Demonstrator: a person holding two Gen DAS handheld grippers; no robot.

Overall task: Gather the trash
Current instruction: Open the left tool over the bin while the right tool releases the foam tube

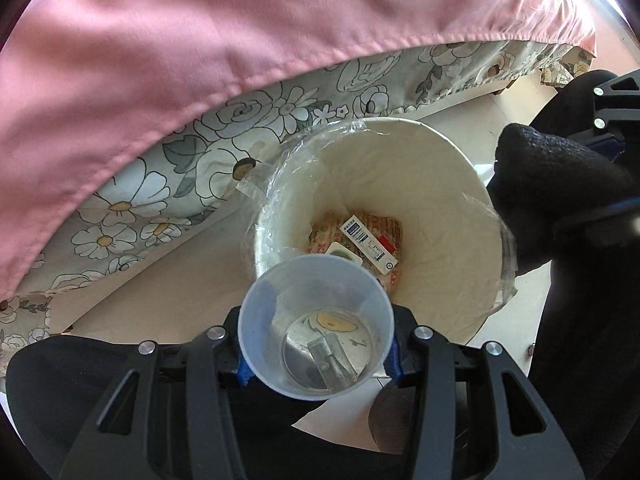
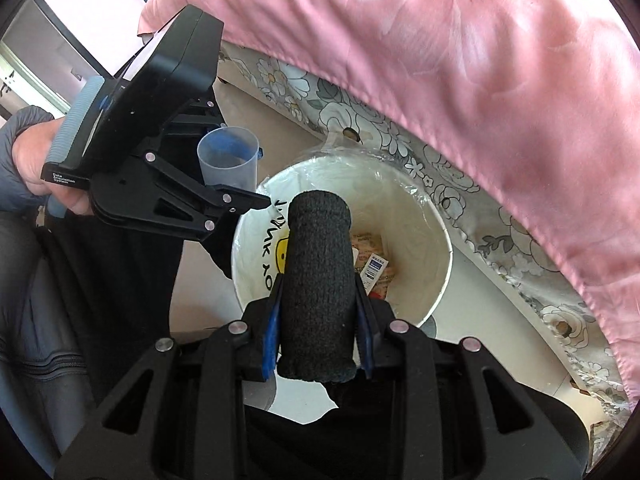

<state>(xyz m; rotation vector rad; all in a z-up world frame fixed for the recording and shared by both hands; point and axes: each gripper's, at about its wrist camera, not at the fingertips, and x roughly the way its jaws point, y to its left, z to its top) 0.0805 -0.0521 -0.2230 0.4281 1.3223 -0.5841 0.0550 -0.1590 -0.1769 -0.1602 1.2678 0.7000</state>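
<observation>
Both grippers hang over the white bin (image 1: pixel 420 184): left gripper (image 1: pixel 316 364) clamps a clear plastic cup (image 1: pixel 316 320), right gripper (image 2: pixel 318 332) squeezes a black sock (image 2: pixel 318 280).

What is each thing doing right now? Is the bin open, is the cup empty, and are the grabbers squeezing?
Trash bin: open, lined with clear plastic, some packets at the bottom.
Plastic cup: empty, gripped above the bin.
Black sock: rolled up, gripped above the bin.
Left gripper: shut on the plastic cup.
Right gripper: shut on the black sock.
</observation>
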